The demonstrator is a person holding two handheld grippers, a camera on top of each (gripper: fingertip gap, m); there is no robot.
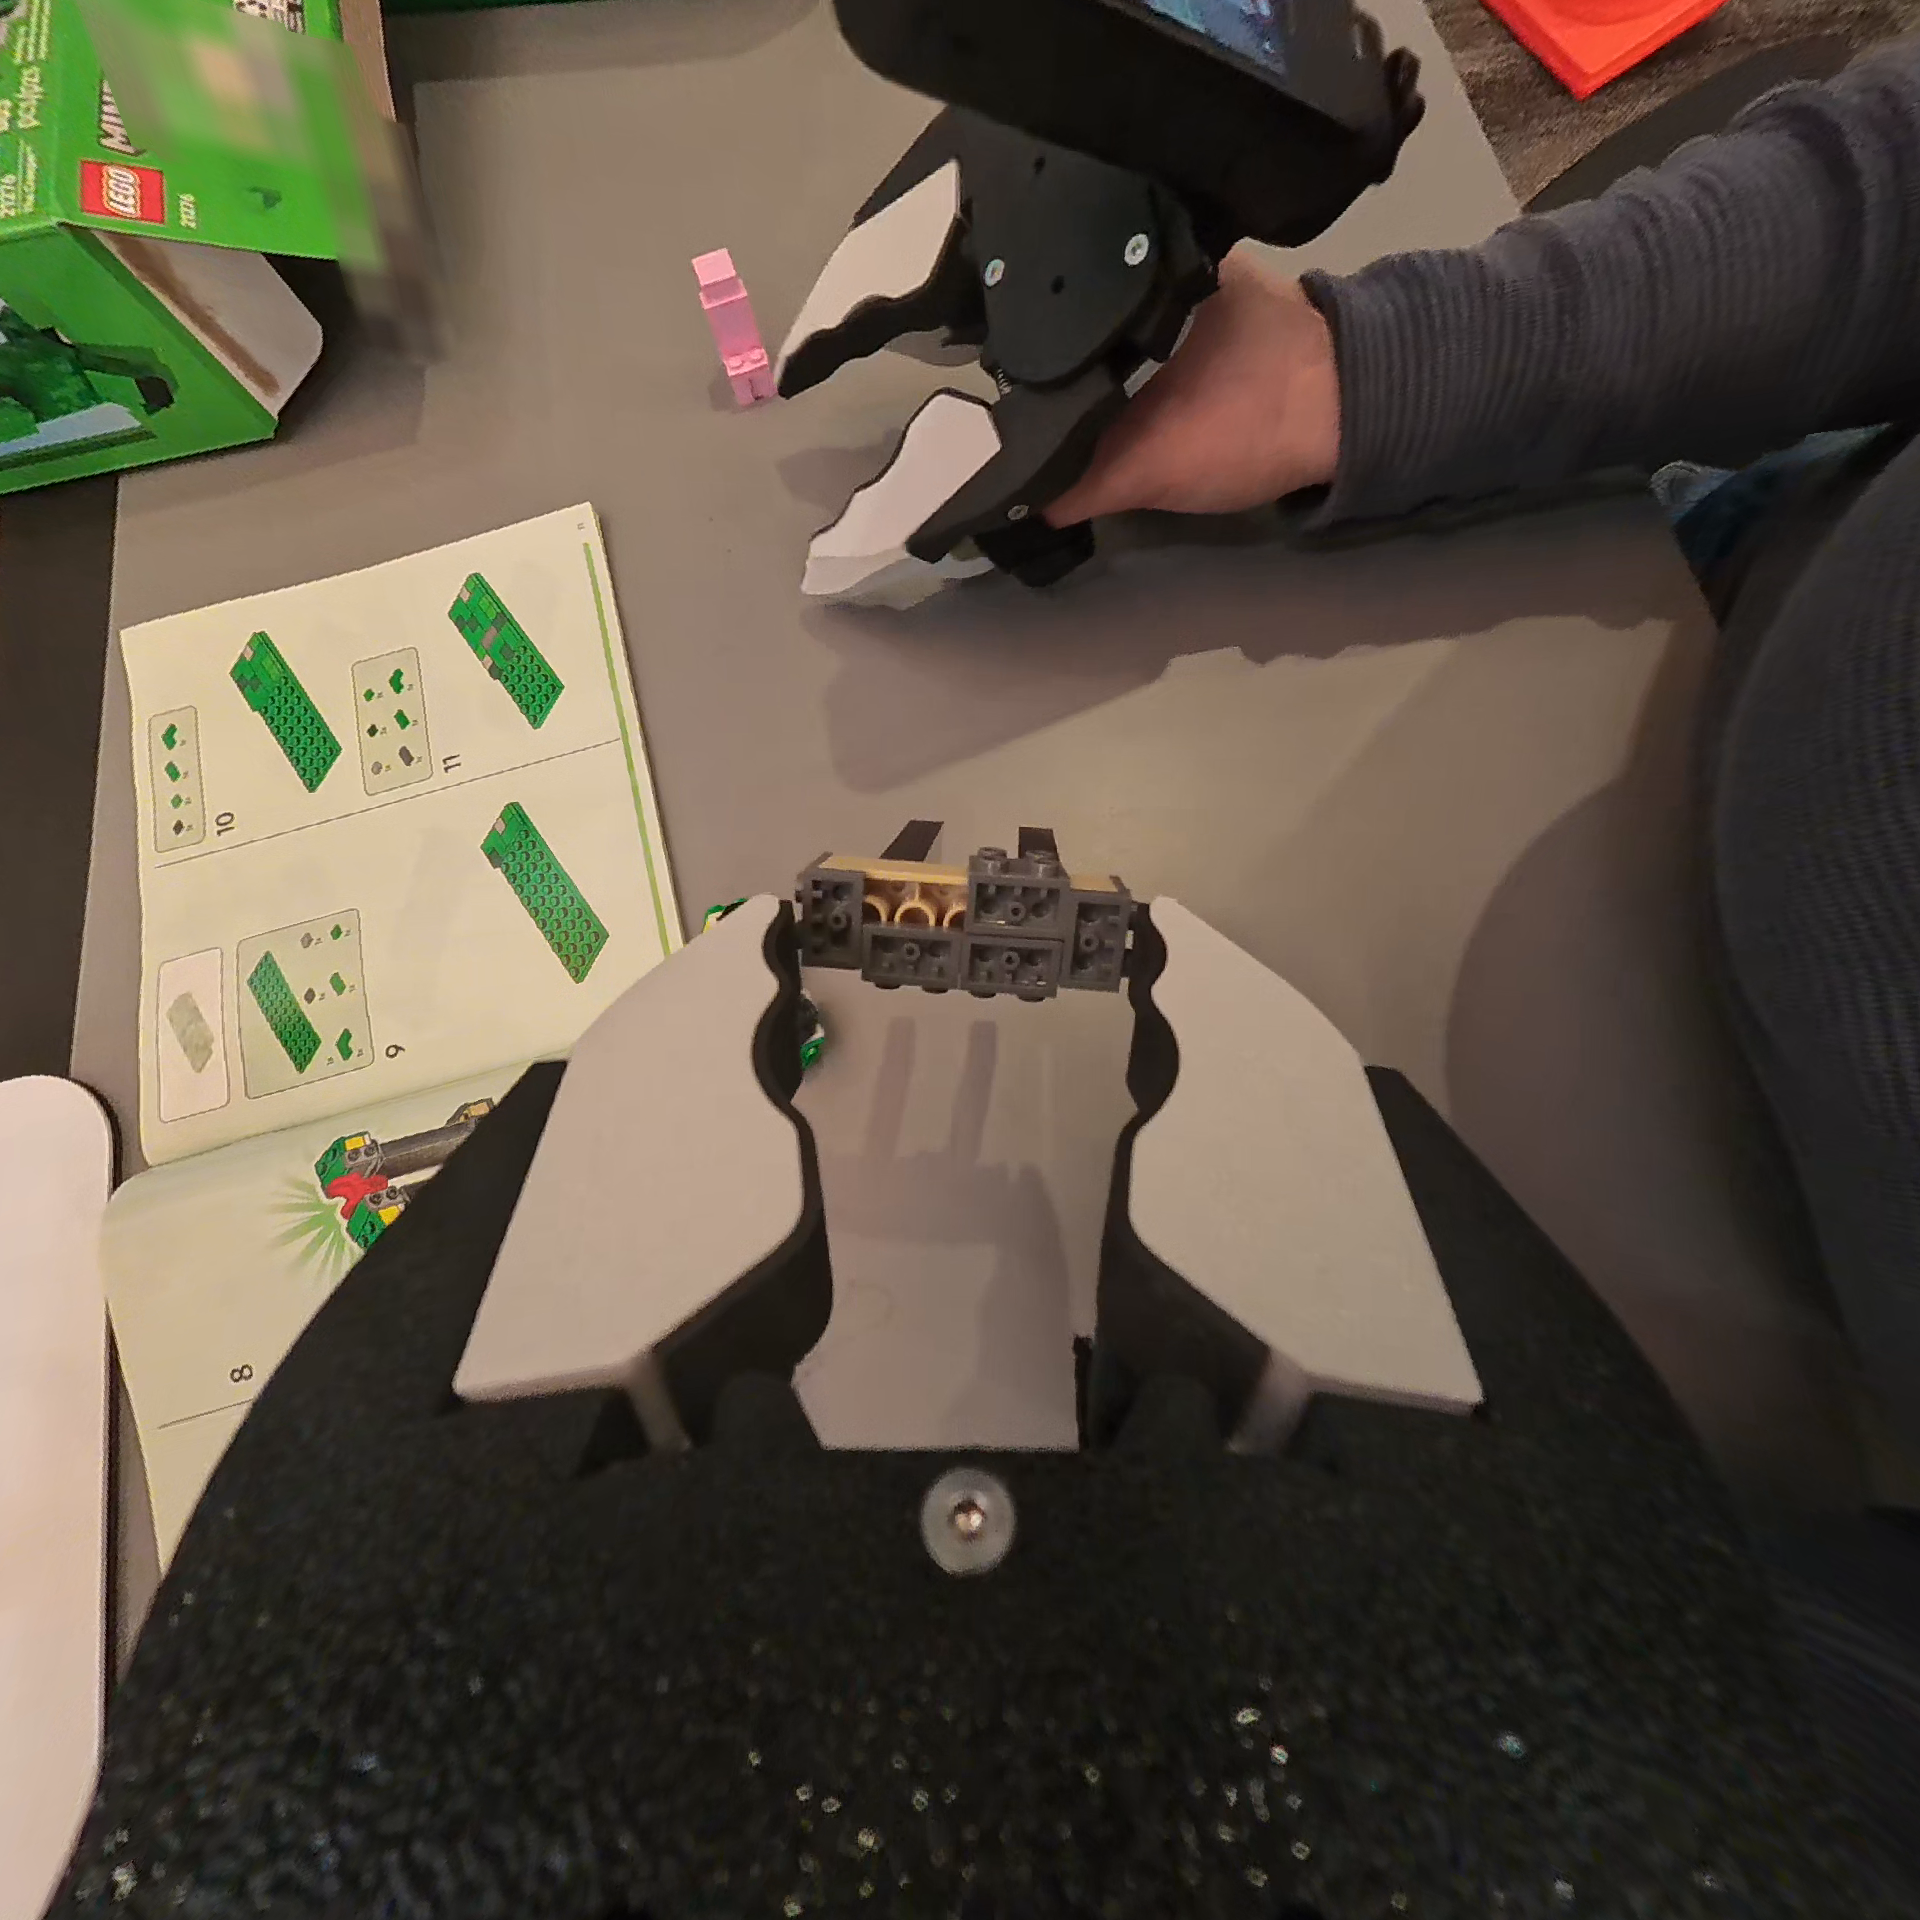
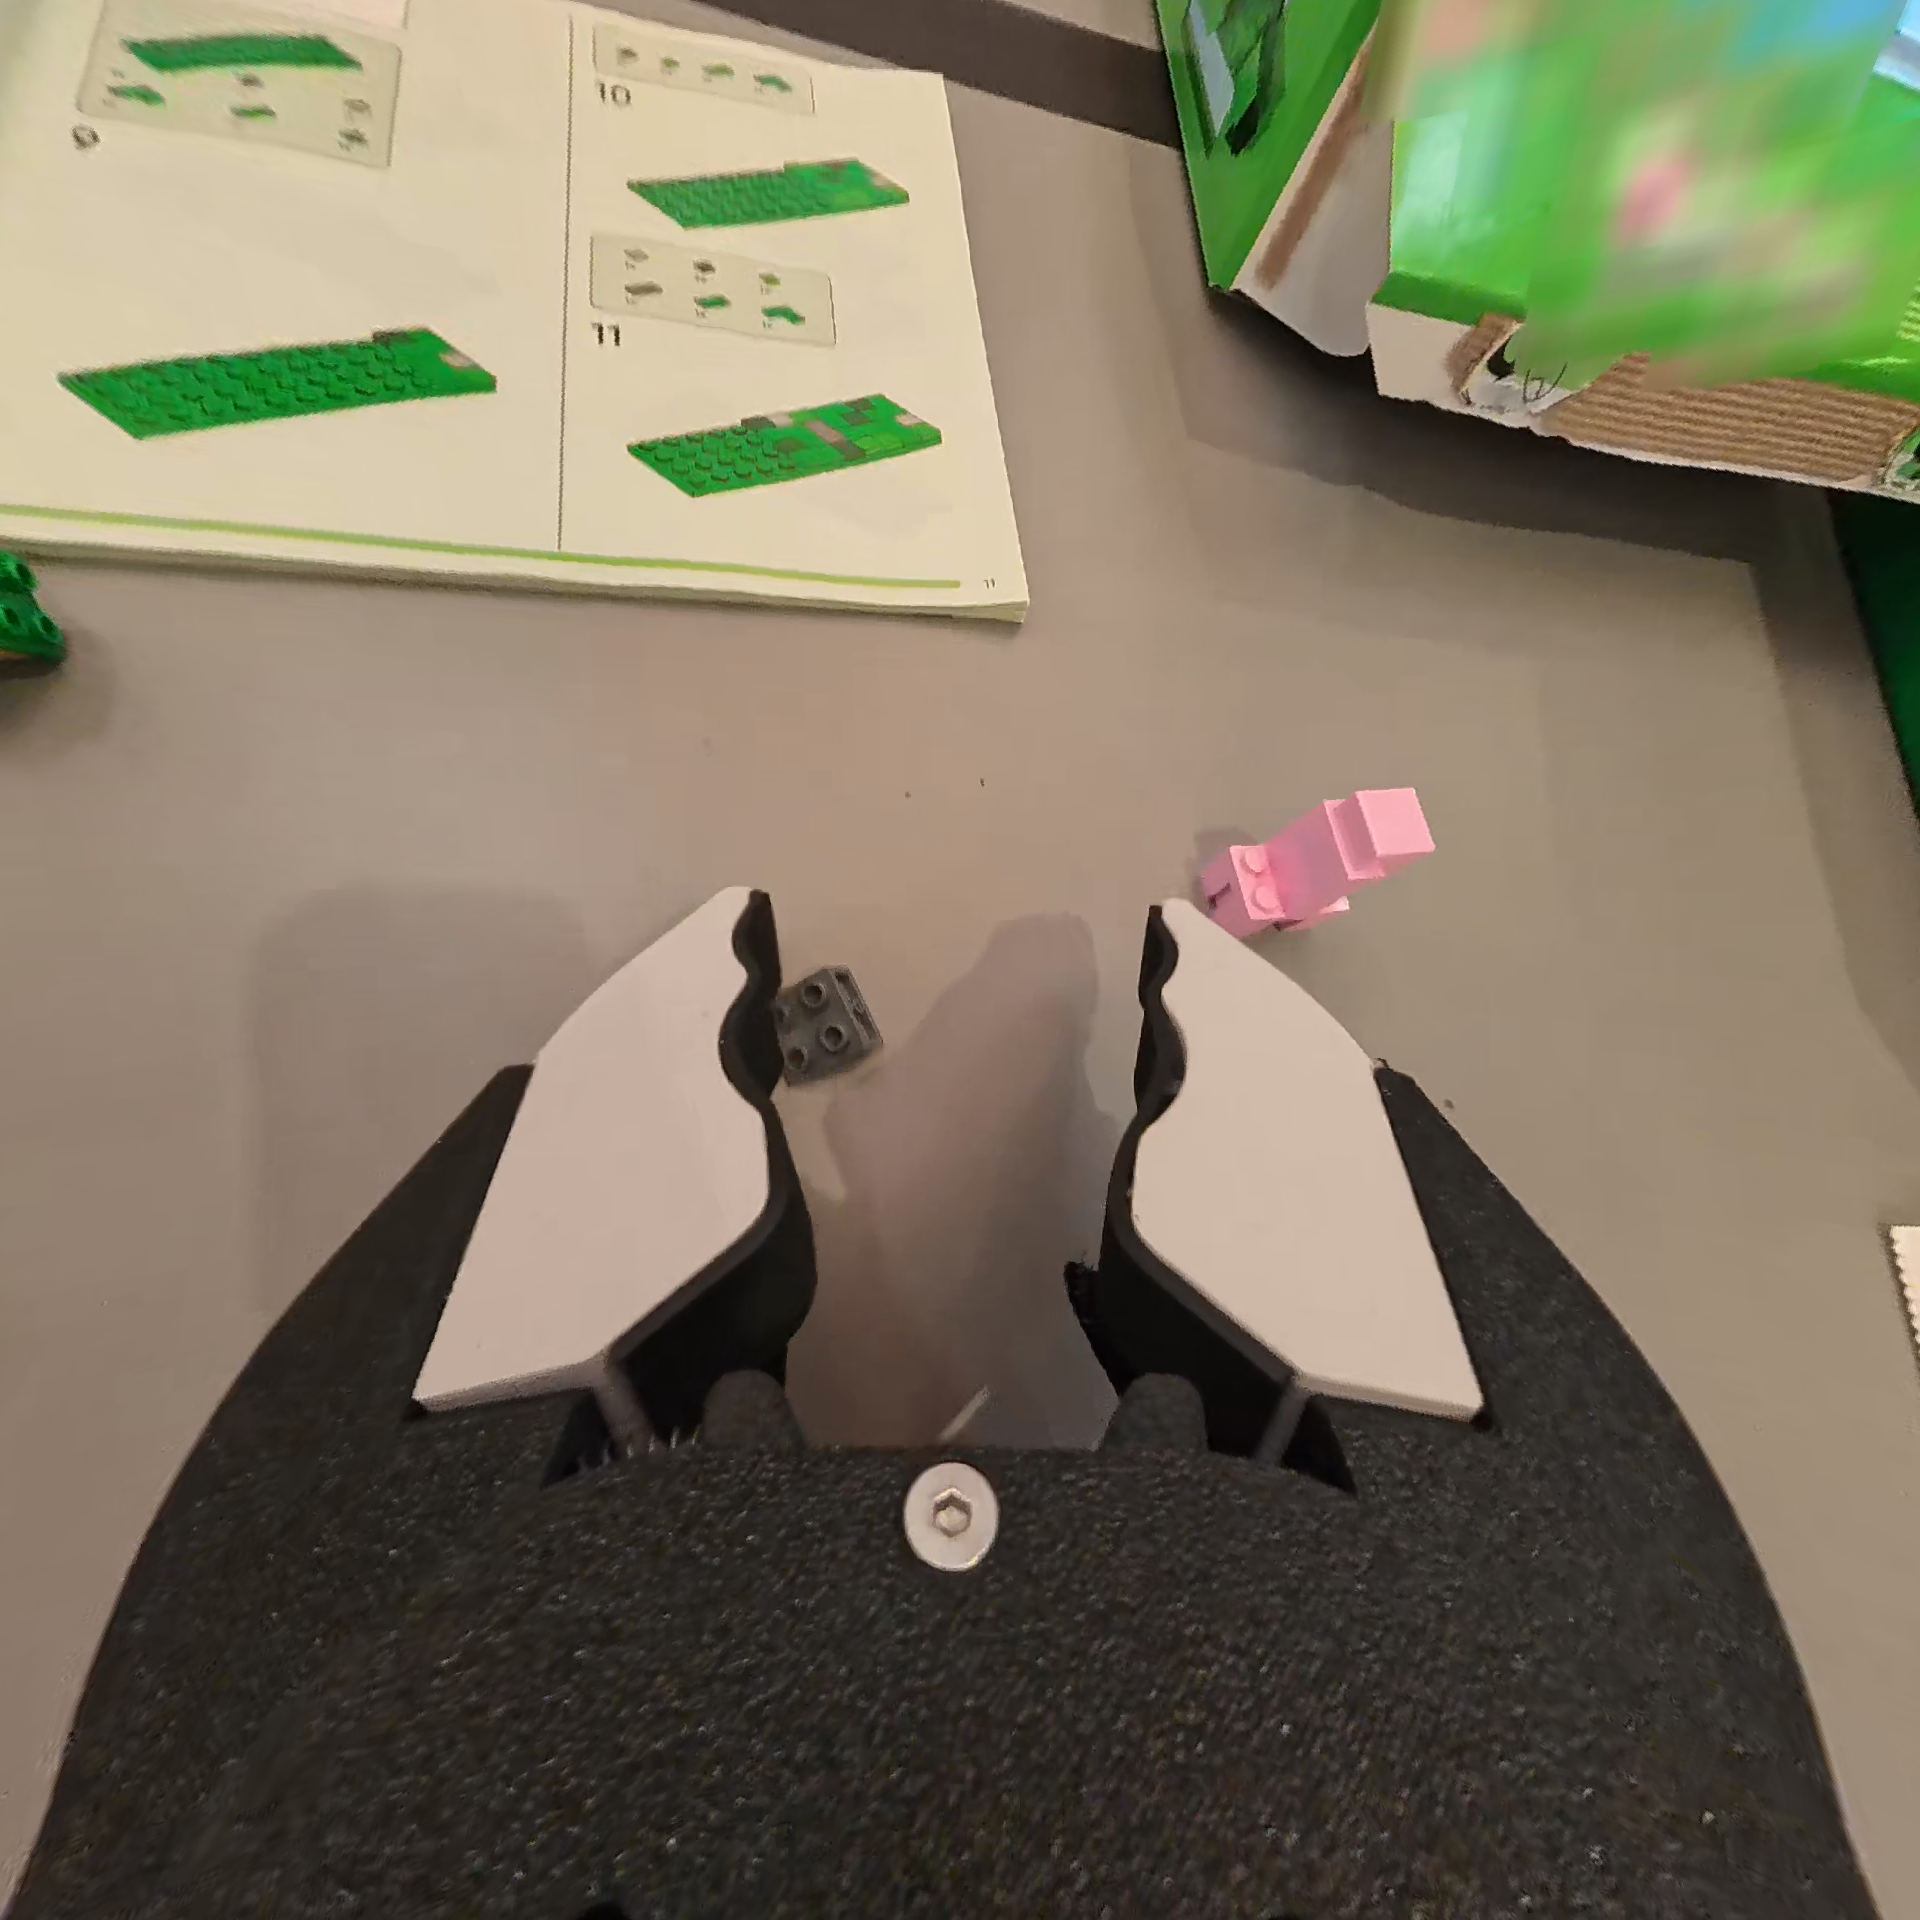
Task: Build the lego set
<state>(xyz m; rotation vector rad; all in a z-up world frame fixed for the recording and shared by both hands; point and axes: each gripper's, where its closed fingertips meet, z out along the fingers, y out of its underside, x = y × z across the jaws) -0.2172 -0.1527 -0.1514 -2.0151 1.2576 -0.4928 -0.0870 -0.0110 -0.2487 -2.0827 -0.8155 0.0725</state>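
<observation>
While clamped endwise in left gripper (image 1: 961, 935), grey-tan assembly (image 1: 961, 930): light, rigid, separable | right gripper (image 2: 961, 935) spread, empty; small grey plate (image 2: 828, 1023) beside its left finger: grasp edges.

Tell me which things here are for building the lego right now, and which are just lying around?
For the build:
- left gripper clamped on the grey and tan brick assembly
- right gripper, open over the small grey plate
- instruction booklet

Lying about:
- pink pig figure
- green box
- green bricks
</observation>
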